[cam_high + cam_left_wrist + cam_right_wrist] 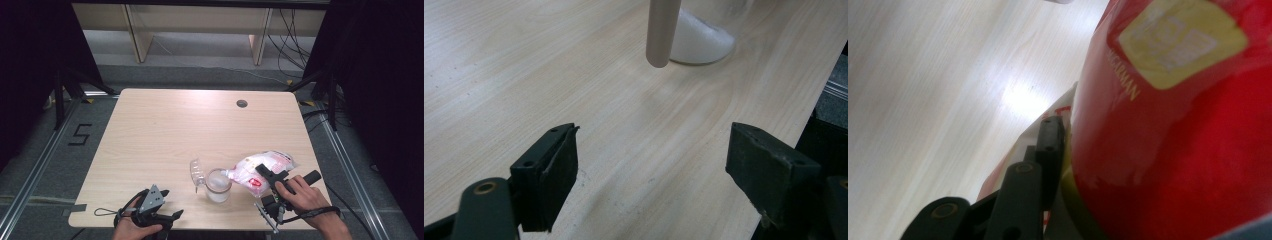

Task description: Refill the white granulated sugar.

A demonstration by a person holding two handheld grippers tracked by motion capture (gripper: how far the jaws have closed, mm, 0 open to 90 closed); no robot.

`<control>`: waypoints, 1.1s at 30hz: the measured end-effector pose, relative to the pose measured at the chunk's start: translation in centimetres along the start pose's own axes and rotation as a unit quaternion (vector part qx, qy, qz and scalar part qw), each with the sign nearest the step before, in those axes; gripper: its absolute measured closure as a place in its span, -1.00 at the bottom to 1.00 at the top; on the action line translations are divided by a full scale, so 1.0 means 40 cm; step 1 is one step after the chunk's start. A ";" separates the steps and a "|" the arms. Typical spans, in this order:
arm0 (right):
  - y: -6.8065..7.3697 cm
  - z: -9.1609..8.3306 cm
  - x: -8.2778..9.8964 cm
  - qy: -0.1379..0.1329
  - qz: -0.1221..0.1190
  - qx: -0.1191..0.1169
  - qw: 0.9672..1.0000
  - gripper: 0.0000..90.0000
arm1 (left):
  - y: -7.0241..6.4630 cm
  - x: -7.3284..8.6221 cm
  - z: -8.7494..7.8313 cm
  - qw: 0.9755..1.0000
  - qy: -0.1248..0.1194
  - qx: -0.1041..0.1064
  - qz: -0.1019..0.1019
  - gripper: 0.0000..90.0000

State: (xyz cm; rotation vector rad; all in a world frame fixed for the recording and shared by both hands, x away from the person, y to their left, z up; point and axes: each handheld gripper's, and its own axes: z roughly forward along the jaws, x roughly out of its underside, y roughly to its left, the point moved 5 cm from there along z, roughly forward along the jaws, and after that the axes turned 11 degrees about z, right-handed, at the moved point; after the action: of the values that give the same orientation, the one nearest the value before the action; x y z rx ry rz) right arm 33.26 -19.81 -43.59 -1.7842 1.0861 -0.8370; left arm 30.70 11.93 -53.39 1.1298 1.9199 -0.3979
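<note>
Pour under way, judged partly done. Right gripper [266, 181] clamped on a red-and-white plastic bag [260, 167], tipped with its mouth at the rim of a clear cup [218, 185] near the table's [165, 125] front edge. Cup holds a low heap of white granules (sugar or salt, cannot tell); bag looks full. Left gripper [157, 210] rests apart, jaws wide, grasping nothing. Clear lid [197, 171] beside cup, not yet fitted.
</note>
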 end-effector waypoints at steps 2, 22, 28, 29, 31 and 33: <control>0.000 0.002 0.004 -0.004 0.017 0.003 1.000 0.60 | 0.004 -0.001 -0.001 1.000 0.000 0.000 0.013 -0.55; 0.018 0.035 0.070 -0.024 0.171 -0.030 0.985 0.60 | 0.001 -0.003 -0.002 1.000 -0.005 -0.002 -0.004 -0.55; 0.036 0.044 0.095 -0.024 0.235 -0.047 0.971 0.61 | 0.006 -0.001 -0.006 1.000 0.005 -0.004 0.009 -0.55; 0.036 0.044 0.095 -0.024 0.235 -0.047 0.971 0.61 | 0.006 -0.001 -0.006 1.000 0.005 -0.004 0.009 -0.55; 0.033 0.052 0.106 -0.026 0.230 -0.046 0.972 0.61 | 0.006 -0.003 -0.005 1.000 -0.002 -0.001 0.014 -0.55; 0.032 0.053 0.110 -0.026 0.235 -0.043 0.971 0.61 | 0.004 -0.005 -0.003 1.000 -0.007 -0.002 0.008 -0.55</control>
State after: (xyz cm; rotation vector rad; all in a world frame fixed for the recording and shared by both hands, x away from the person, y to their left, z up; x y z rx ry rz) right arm 36.40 -23.47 -45.16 -1.5131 1.4510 -0.4581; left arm 30.81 12.00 -53.15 1.1361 1.8988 -0.3921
